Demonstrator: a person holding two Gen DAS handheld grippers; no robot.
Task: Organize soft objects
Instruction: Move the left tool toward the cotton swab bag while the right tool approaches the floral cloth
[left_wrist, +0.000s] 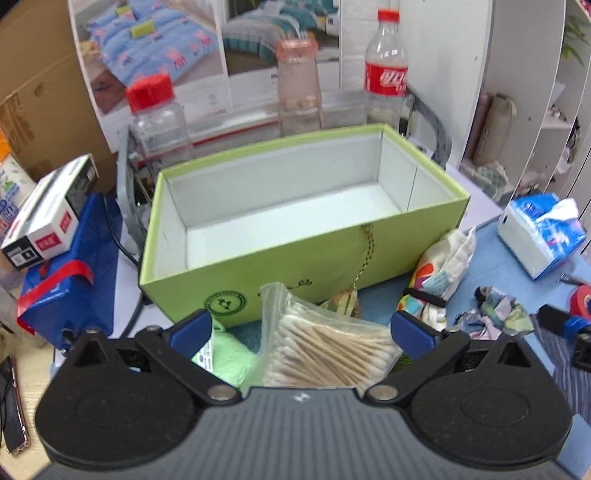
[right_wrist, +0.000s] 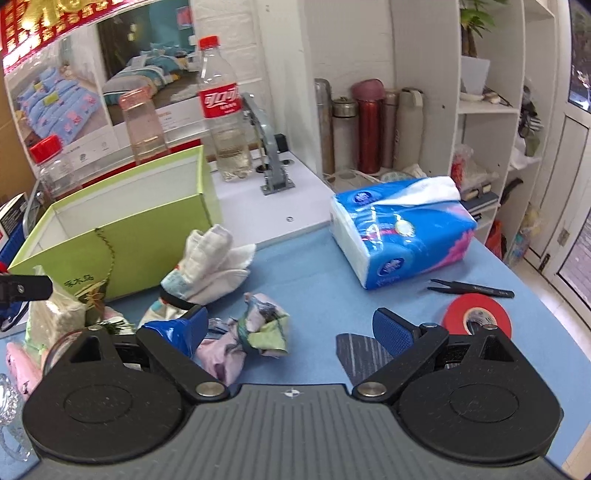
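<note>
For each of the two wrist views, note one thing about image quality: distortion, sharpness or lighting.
Left wrist view: fisheye bending curves the shelf edges at the right, and the green box is slightly soft while the bag of cotton swabs between the open left gripper fingers is sharper. Right wrist view: even indoor light, bowed shelves, a glossy sheen on the tissue pack.

Open cardboard box (left_wrist: 295, 206) at centre of table (right_wrist: 314, 266), three bottles (left_wrist: 386, 66) in a row behind it, bag of cotton swabs (left_wrist: 325, 350) just before its front wall. Right of box: bundled cloth (right_wrist: 210, 258), then crumpled fabric (right_wrist: 255, 325) nearer, tissue pack (right_wrist: 402, 236) farther right. Tape roll (right_wrist: 476, 317) and what may be tweezers (right_wrist: 472, 288) before the pack.
</note>
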